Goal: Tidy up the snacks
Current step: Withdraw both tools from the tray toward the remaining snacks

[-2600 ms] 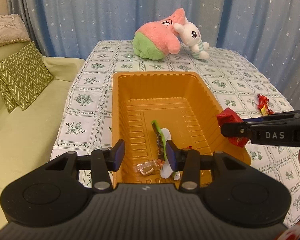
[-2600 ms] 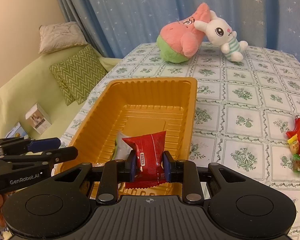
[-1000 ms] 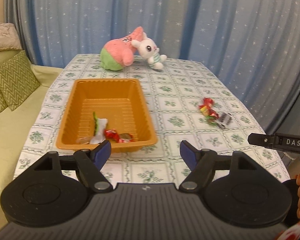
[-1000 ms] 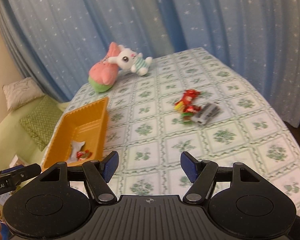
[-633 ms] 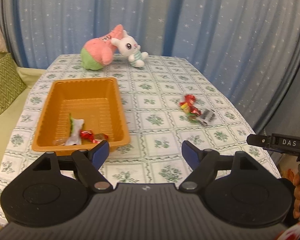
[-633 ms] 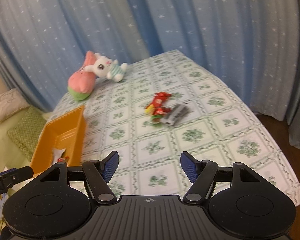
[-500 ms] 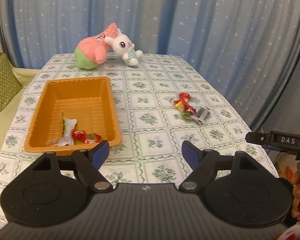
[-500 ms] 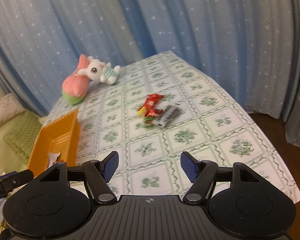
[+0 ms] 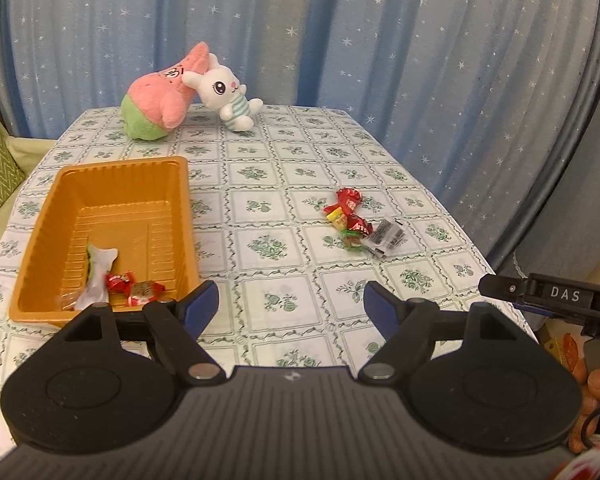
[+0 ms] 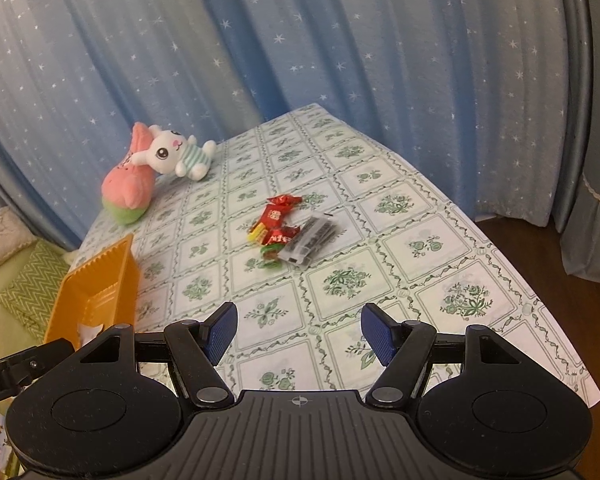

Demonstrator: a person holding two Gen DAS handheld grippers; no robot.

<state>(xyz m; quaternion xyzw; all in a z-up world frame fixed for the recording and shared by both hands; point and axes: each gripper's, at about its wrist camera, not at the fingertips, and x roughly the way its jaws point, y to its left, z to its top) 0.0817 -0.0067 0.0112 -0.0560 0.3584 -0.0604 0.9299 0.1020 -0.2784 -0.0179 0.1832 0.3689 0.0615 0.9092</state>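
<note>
Both sets of jaws stand spread with nothing between them: the left gripper hangs over the near edge of the counter, and the right gripper faces the loose snacks from farther right.

Largest on the counter is its cloth, a smooth white sheet printed with green floral squares. Next comes the orange tray, a ribbed, thin-walled plastic tub at the left; it already holds a white-and-green packet and two small red wrappers at its near end. At the far edge a pink and green plush leans against a white rabbit plush, both soft and rounded.

Smallest is the pile of snacks near the middle right: crinkly red twist wrappers, a yellow-green sweet and a flat clear sachet with dark contents, all touching.

The step in hand looks like a reach for that pile. It would go best by singling out one outer piece, such as the sachet, and pinching across its narrow width, since glossy film probably slips and neighbours could drag along.
</note>
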